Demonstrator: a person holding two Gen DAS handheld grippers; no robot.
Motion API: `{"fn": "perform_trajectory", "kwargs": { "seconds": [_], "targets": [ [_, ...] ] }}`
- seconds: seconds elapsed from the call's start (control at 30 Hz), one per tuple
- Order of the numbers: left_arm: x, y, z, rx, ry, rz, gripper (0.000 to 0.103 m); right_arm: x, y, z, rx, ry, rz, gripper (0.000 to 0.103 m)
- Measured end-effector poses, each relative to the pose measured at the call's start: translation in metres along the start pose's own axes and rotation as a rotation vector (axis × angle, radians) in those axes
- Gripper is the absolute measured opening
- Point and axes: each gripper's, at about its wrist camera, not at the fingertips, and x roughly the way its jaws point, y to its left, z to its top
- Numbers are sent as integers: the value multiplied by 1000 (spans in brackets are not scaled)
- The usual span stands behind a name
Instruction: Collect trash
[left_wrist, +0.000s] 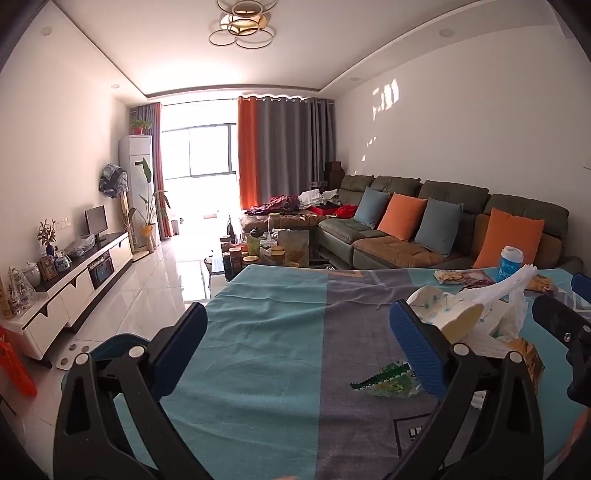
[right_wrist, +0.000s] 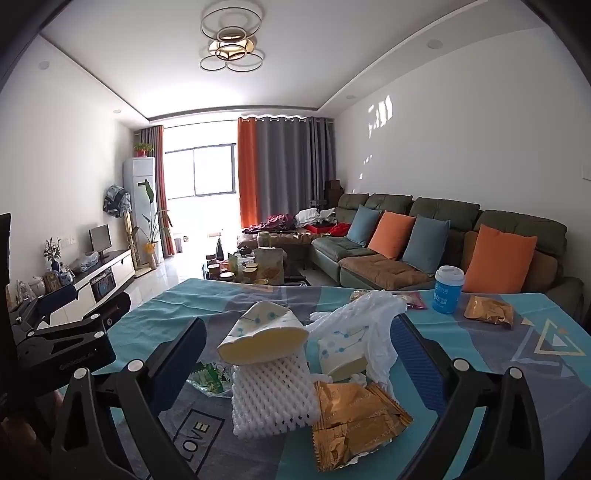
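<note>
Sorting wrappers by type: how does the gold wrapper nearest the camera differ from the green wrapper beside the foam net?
The gold wrapper is larger, opaque and metallic; the green wrapper is smaller, with printed green and clear film. The gold one lies right of the foam net, the green one left. Both are crumpled, lying on the tablecloth.

My blue ribbed rubbery fingers (right_wrist: 417, 365) sit on matt black plastic arms. Under them, the teal-and-grey cloth cover of the counter (right_wrist: 546, 373) looks soft and matt. The white foam net sleeve (right_wrist: 271, 398) is rough and meshy; the gold foil wrapper (right_wrist: 354, 424) crinkled, shiny; the white plastic bag (right_wrist: 373, 325) thin, glossy.
</note>
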Motion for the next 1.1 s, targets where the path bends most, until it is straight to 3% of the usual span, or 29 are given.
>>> {"fn": "perform_trajectory", "kwargs": {
  "seconds": [1.1],
  "targets": [
    [-12, 3, -1, -15, -45, -5, 97, -4, 1, -2, 3, -20, 0, 96]
  ]
}}
